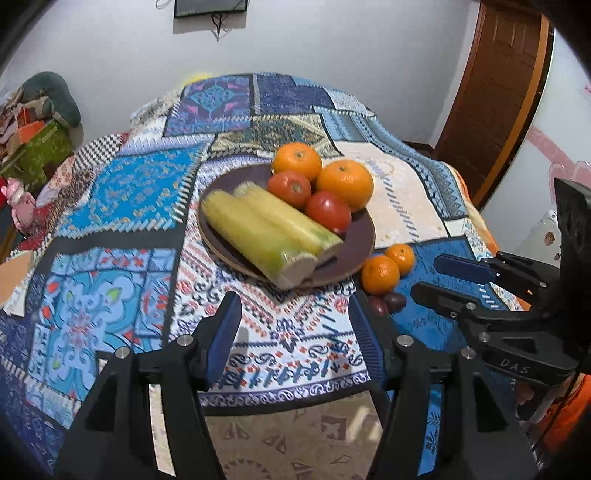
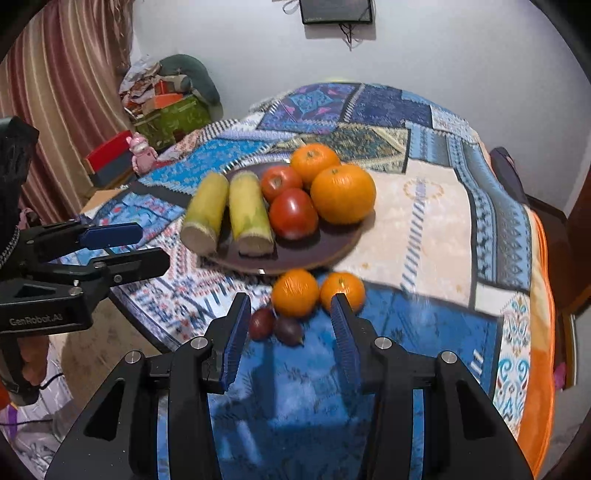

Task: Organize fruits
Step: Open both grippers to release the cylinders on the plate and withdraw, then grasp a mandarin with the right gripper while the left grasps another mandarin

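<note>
A dark brown plate (image 1: 356, 245) on the patterned tablecloth holds two yellow-green cane pieces (image 1: 258, 236), two tomatoes (image 1: 327, 211) and two large oranges (image 1: 345, 183). Two small oranges (image 2: 295, 292) and two dark purple fruits (image 2: 275, 326) lie on the cloth just in front of the plate (image 2: 314, 254). My right gripper (image 2: 291, 325) hovers close over the purple fruits, jaws apart and touching nothing. My left gripper (image 1: 291, 306) stands open near the table's front edge, short of the plate, with nothing between its fingers. Each gripper shows in the other's view: right gripper (image 1: 428, 275), left gripper (image 2: 153, 245).
The table's near edge (image 1: 280, 400) drops to a patterned floor. Stacked boxes and cloth (image 2: 166, 107) and a pink toy (image 2: 142, 151) sit at the left by a curtain. A wooden door (image 1: 491, 96) stands at the right, and a dark screen (image 2: 336, 11) hangs on the wall.
</note>
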`<action>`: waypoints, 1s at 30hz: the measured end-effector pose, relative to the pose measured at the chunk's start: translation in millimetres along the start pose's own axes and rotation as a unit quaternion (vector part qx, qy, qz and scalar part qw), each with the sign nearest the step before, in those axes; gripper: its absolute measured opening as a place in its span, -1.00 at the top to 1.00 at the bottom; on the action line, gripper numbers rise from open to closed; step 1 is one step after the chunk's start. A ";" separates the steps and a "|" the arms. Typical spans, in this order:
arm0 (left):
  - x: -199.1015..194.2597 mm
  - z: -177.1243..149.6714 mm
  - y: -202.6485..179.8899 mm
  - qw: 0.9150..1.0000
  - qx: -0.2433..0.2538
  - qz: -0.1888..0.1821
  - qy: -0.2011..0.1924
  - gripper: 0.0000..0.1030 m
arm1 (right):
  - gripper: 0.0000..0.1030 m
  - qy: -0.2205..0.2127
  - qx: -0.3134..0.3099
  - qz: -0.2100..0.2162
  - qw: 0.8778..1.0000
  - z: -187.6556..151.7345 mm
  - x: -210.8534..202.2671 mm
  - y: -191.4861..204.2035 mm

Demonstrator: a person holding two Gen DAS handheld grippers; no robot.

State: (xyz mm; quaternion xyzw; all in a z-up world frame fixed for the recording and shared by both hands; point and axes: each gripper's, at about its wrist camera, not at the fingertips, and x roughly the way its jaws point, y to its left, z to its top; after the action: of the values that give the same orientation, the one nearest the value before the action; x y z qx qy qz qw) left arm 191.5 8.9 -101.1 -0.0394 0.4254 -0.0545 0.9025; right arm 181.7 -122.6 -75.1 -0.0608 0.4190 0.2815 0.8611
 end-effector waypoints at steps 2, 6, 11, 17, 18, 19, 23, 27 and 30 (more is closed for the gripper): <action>5.8 -3.2 -0.6 1.000 -0.002 -0.004 0.007 -0.17 | 0.19 0.007 0.009 0.001 1.000 -4.2 5.4 -3.8; 17.3 -8.5 -1.9 1.000 -0.003 -0.011 0.019 -0.17 | 0.19 0.010 0.022 -0.009 1.000 -5.2 10.3 -12.7; 28.4 -9.7 -6.0 1.000 0.000 -0.019 0.024 -0.17 | 0.19 0.011 0.023 -0.029 0.999 1.2 15.7 -24.4; 38.4 -7.4 -15.5 0.999 0.006 -0.028 0.029 -0.17 | 0.19 0.023 0.027 -0.046 0.998 -0.8 23.8 -33.0; 39.2 -6.5 -16.7 0.999 0.007 -0.029 0.028 -0.17 | 0.19 0.024 0.029 -0.043 0.998 -1.2 24.6 -34.5; 40.0 -5.6 -18.0 0.999 0.008 -0.029 0.027 -0.17 | 0.19 0.023 0.032 -0.039 0.998 -1.1 25.3 -35.7; 41.8 -2.6 -20.7 0.999 0.002 -0.028 0.021 -0.16 | 0.19 0.020 0.028 -0.038 0.999 1.6 28.5 -36.0; 44.5 -0.7 -24.9 0.999 0.003 -0.028 0.020 -0.14 | 0.19 0.023 0.030 -0.032 0.999 4.6 32.9 -37.3; 45.5 -0.6 -28.7 0.999 0.009 -0.028 0.020 -0.09 | 0.19 0.023 0.029 -0.032 0.999 5.6 36.1 -37.4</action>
State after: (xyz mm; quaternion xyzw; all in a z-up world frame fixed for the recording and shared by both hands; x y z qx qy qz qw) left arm 218.0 -25.6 -132.8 -0.0423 0.4420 -0.0838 0.8921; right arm 223.3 -136.3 -103.7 -0.0555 0.4445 0.2402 0.8612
